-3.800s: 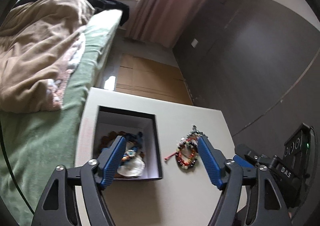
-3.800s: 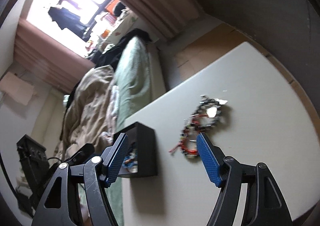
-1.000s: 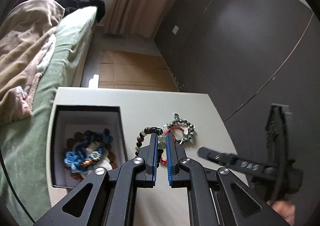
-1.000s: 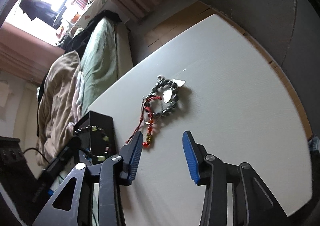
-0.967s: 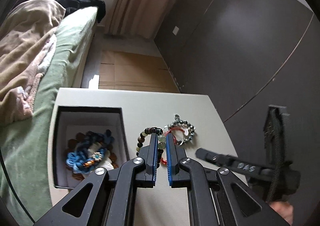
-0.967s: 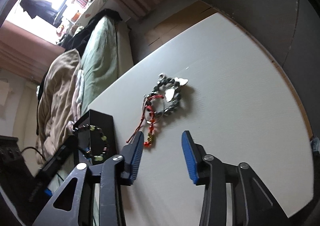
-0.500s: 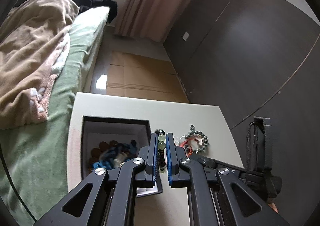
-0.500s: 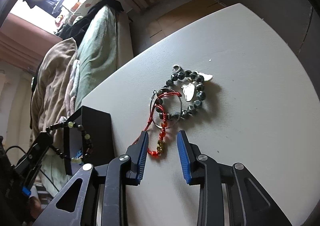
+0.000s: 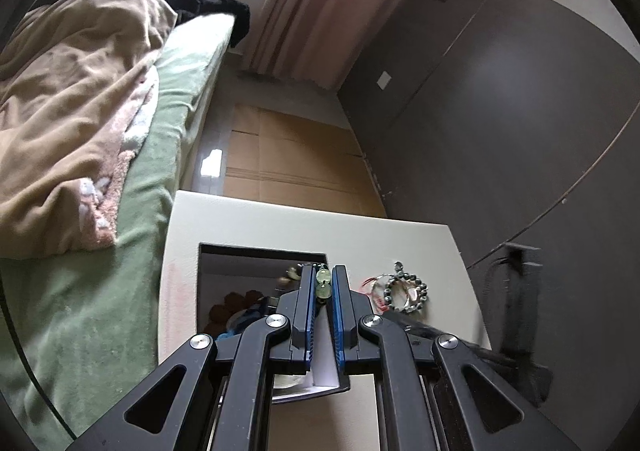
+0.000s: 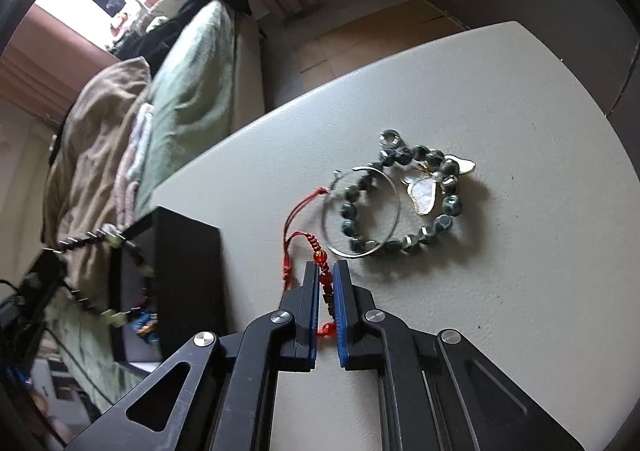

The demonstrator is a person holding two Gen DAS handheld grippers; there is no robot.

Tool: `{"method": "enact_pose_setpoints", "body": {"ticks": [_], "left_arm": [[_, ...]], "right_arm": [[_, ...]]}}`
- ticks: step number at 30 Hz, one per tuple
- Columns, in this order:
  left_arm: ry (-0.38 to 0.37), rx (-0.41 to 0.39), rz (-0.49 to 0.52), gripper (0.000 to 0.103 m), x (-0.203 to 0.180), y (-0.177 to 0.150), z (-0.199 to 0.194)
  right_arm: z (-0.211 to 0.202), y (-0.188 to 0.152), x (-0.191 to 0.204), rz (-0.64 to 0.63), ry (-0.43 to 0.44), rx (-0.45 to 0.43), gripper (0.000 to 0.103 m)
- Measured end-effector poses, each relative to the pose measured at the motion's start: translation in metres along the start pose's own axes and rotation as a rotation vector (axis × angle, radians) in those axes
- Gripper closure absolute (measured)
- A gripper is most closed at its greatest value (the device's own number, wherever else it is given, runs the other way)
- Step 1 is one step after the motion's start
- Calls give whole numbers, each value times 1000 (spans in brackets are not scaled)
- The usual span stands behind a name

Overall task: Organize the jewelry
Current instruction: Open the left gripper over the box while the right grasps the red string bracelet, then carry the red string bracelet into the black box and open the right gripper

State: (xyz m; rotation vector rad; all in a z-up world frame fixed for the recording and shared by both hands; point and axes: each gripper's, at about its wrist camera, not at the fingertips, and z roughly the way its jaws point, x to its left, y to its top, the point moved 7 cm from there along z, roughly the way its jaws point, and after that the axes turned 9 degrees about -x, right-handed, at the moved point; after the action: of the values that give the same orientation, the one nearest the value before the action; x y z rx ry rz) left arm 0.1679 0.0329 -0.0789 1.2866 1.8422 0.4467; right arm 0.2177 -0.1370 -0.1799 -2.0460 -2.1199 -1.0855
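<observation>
My left gripper is shut on a dark and pale-green bead bracelet and holds it above the open black jewelry box; the bracelet hangs over the box in the right wrist view. The box holds several bracelets. My right gripper is shut on the red cord bracelet lying on the white table. Just beyond it lie a silver hoop, a dark green bead bracelet and a white butterfly charm.
A bed with a green sheet and a tan blanket runs along the table's left side. Cardboard covers the floor beyond the table. A dark wall stands to the right.
My left gripper has carried the bead bracelet leftward from the table to above the box. My right gripper has moved down to the red cord bracelet and shut on it.
</observation>
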Motion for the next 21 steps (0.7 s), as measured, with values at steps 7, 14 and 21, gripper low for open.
{"method": "enact_pose_setpoints", "body": {"ticks": [7,14,21], "left_arm": [[21,48,-49,95,11,-10,5],[53,14,-94,25,19,-11,-11],[72,-4,-131,25,33,-10,-26]], "right_arm": [[-31,2,14,22,117,-53,94],[-51,0,35,22,231,-93,94],[-72,-1,65,-6,362,-146,94]]}}
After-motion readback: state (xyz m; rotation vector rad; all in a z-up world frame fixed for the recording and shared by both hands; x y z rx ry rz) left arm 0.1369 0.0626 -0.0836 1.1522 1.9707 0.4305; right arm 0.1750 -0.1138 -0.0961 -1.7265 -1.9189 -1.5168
